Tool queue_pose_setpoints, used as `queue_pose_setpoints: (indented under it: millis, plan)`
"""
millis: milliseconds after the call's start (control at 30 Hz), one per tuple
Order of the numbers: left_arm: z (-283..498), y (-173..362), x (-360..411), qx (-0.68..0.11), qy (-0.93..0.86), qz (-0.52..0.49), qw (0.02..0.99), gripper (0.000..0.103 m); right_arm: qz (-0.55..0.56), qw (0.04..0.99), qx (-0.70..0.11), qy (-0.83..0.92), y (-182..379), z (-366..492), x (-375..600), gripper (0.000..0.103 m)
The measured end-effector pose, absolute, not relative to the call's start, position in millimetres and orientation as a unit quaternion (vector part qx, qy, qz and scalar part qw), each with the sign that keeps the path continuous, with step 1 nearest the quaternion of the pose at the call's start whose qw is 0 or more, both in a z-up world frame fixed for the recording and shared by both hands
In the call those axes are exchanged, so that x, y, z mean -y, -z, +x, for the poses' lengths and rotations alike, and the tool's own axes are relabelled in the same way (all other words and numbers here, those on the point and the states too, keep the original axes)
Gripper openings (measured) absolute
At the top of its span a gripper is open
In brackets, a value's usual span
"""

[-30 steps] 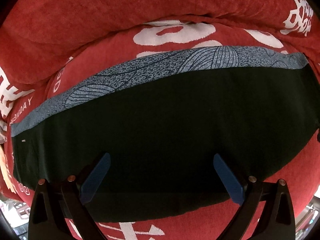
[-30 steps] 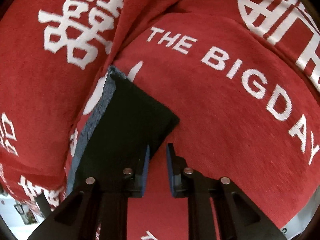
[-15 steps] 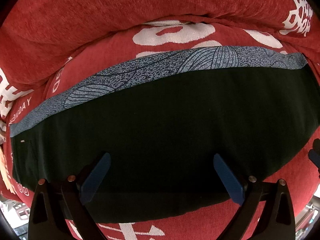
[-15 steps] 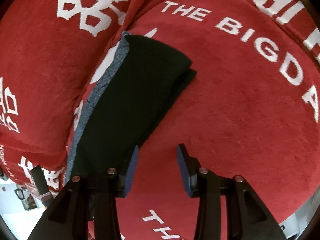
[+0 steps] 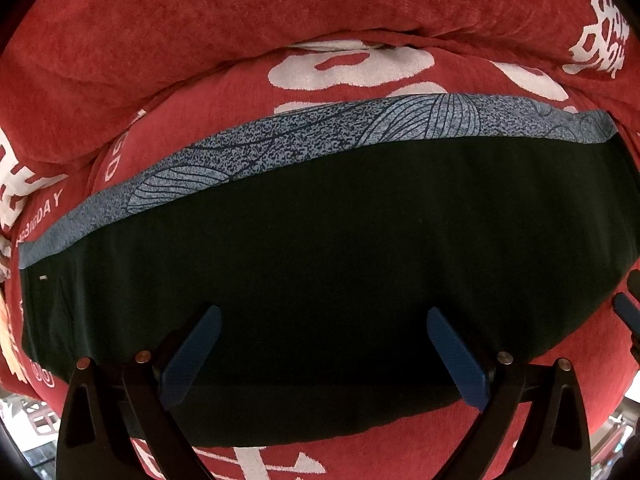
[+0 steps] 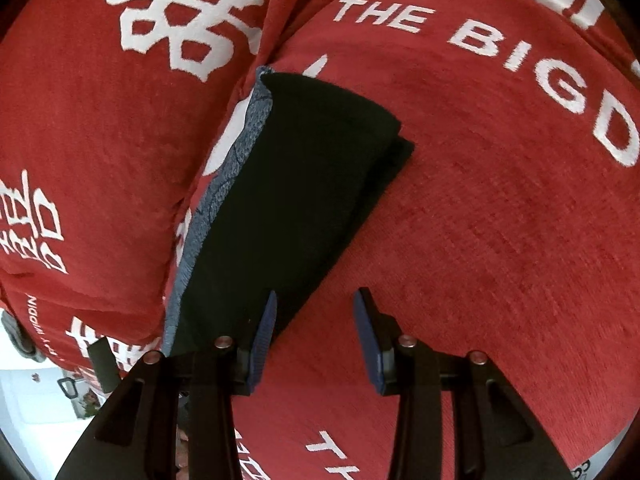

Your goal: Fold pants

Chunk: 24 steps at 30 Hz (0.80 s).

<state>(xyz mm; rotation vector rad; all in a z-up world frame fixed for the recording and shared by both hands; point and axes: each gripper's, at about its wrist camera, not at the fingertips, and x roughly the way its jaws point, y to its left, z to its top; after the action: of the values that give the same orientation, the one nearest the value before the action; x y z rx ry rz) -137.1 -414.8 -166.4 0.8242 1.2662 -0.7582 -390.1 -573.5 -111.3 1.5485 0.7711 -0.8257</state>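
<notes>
The folded black fabric pants (image 5: pixel 328 248) lie directly ahead of the left tool (image 5: pixel 324 356), whose blue-padded fingers are spread wide above the garment's near edge, gripping nothing. The right tool (image 6: pixel 314 332) is also spread, empty, at the pants' (image 6: pixel 288 200) short end; its left finger overlaps the near corner, its right finger sits over bare cover. The garment is a long flat band, layered at one end, with a grey-blue leaf-patterned strip (image 5: pixel 320 136) along its far edge. It rests on a red plush cover with white lettering (image 6: pixel 480 220); a raised red cushion roll (image 5: pixel 240 20) lies beyond.
</notes>
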Motion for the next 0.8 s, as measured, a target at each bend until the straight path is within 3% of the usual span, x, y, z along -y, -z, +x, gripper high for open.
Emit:
queue_pose_setpoints:
  millis: [367,667,733,767,800]
  plan:
    - [-146.2,167.8,438.6,-0.565,0.377,0.35,0.645,0.103,0.677,0.59,-0.28,0.34,118.5,-406.9,579.2,0.045]
    - [-140.6,171.7,442.5,-0.564,0.393,0.341,0.641,0.103,0.736,0.574,-0.17,0.317,146.0,-413.9,600.9,0.044]
    - [-131.5,159.4,443.2,-0.543,0.39,0.326,0.668,0.103,0.75,0.56,-0.17,0.309,151.1,-404.2,605.7,0.034]
    - [-125.5,152.0,445.1,-0.535,0.39,0.311,0.682,0.103,0.753,0.557,-0.174,0.303,152.3,-401.9,608.3,0.021]
    - [-118.8,146.1,448.1,-0.53,0.39,0.296,0.692,0.103,0.752,0.56,-0.174,0.299,151.1,-401.3,609.3,0.015]
